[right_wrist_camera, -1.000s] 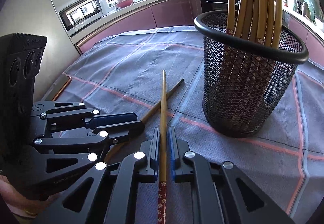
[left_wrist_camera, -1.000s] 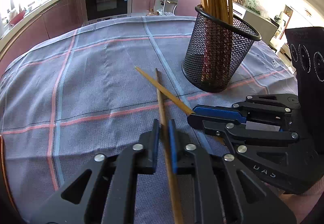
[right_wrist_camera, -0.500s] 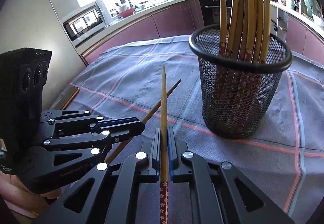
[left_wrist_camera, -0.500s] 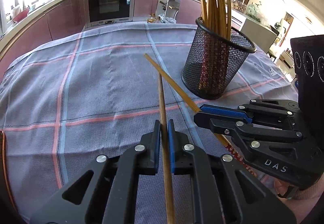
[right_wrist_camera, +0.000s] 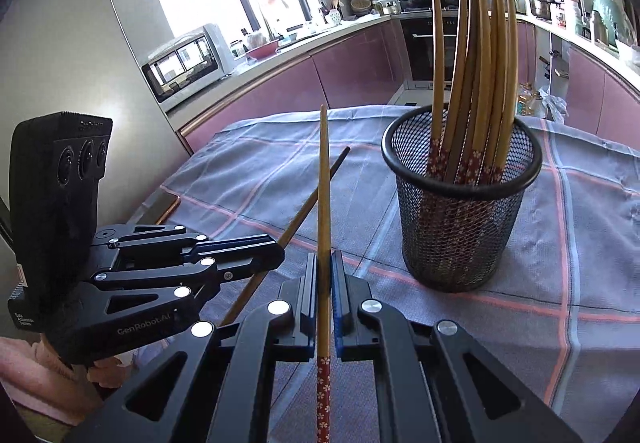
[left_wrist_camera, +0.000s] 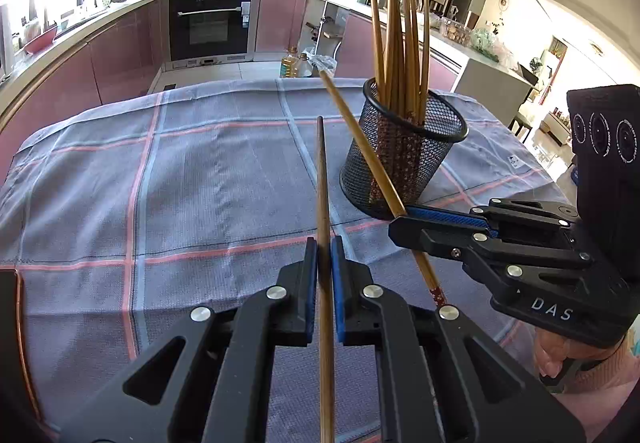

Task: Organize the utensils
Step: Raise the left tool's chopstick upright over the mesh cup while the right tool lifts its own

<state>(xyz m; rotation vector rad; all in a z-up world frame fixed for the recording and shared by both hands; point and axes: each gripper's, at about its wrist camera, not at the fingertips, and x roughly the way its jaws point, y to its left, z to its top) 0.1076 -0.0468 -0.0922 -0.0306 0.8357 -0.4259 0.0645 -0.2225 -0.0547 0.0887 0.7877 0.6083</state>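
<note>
My left gripper (left_wrist_camera: 324,243) is shut on a plain brown chopstick (left_wrist_camera: 322,183) that points forward, its tip above the cloth. My right gripper (right_wrist_camera: 324,257) is shut on a lighter chopstick (right_wrist_camera: 323,183) with a red flowered end. Both hover close together, side by side, and their chopsticks cross. In the left wrist view the right gripper (left_wrist_camera: 400,219) sits low right, its chopstick (left_wrist_camera: 351,123) slanting up past the black mesh cup (left_wrist_camera: 400,171). In the right wrist view the left gripper (right_wrist_camera: 276,247) shows at left with its dark chopstick (right_wrist_camera: 303,211). The mesh cup (right_wrist_camera: 460,235) holds several upright chopsticks (right_wrist_camera: 480,63).
A grey-blue checked cloth (left_wrist_camera: 200,183) covers the table. Its far edge drops toward a kitchen floor with an oven (left_wrist_camera: 212,27) and pink cabinets behind. A microwave (right_wrist_camera: 184,63) sits on the counter at left. Part of a hand (left_wrist_camera: 568,355) shows under the right gripper.
Both grippers have risen and lifted their chopsticks off the cloth. The mesh cup now sits lower and farther in both views. The jaws have stayed shut.
</note>
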